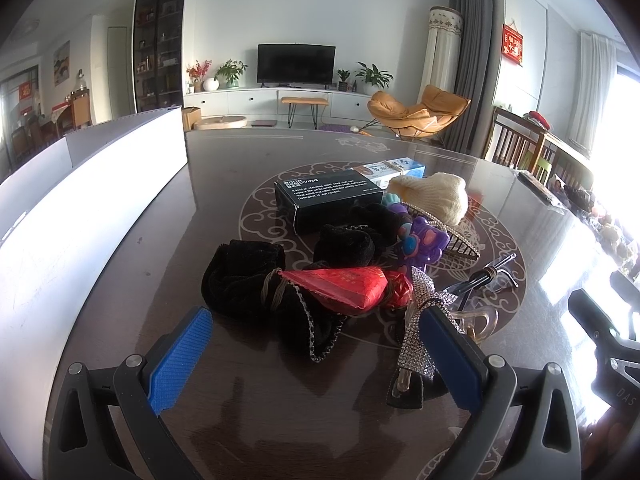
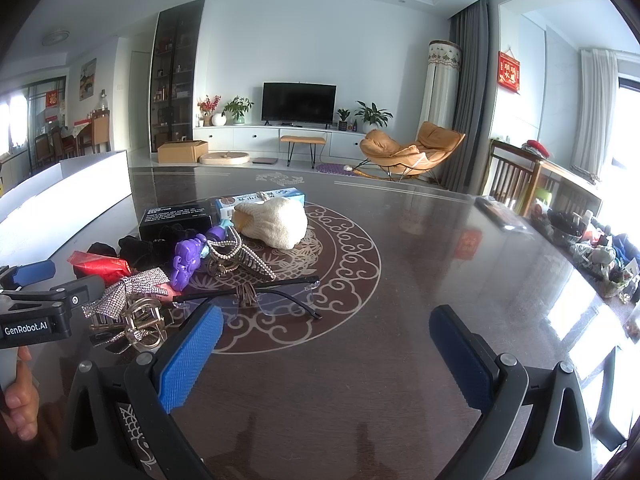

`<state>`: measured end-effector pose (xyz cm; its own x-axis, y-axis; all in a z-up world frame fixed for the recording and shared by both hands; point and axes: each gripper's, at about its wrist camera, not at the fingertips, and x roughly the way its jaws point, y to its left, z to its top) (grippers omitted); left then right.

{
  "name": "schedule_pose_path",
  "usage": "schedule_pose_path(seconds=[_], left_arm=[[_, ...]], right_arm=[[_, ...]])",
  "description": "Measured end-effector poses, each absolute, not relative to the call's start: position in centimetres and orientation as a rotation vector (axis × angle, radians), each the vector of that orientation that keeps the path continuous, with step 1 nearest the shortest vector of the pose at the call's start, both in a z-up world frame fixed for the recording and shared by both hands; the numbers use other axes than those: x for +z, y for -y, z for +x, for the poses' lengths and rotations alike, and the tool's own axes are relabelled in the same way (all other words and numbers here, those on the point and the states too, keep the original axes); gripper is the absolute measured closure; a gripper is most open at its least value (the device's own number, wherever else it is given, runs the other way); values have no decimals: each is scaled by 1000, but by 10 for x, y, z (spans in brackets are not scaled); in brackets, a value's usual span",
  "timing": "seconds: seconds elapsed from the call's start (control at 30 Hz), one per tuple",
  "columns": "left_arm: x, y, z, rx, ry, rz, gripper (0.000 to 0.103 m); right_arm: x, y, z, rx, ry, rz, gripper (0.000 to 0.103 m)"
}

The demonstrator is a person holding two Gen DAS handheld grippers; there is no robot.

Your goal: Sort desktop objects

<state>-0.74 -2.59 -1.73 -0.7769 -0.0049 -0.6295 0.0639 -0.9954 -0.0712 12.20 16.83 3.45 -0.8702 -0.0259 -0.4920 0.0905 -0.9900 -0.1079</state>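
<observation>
White box (image 1: 92, 200) cut off by frame edge at 9 o'clock, inside not visible. Black box (image 1: 328, 200) small print unreadable, lower part hidden behind black scrunchie (image 1: 348, 240). Blue-white carton (image 1: 390, 168) mostly hidden behind cream knit item (image 1: 432, 196), label too small. Glasses (image 2: 260, 300) lenses near-invisible, left end hidden behind blue pad. Clutter at 3 o'clock on counter (image 2: 440, 260) edge blown out by window glare, unidentifiable. Left hand-held gripper (image 2: 36, 304) cut at 9 o'clock in right view; person's hand (image 2: 20, 392) partly shown.

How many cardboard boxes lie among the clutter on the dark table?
2: a black box behind the black fabric, and a blue-and-white box just beyond it, partly behind the cream knit item. The pile may hide more.
</observation>
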Motion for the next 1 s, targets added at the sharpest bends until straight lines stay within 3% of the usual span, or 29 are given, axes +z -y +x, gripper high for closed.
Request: schedule_pose_path(seconds=[1.0], left_arm=[[-18, 26, -6, -2922, -154, 1037, 0]], right_arm=[[35, -167, 122, -2973, -198, 779, 0]])
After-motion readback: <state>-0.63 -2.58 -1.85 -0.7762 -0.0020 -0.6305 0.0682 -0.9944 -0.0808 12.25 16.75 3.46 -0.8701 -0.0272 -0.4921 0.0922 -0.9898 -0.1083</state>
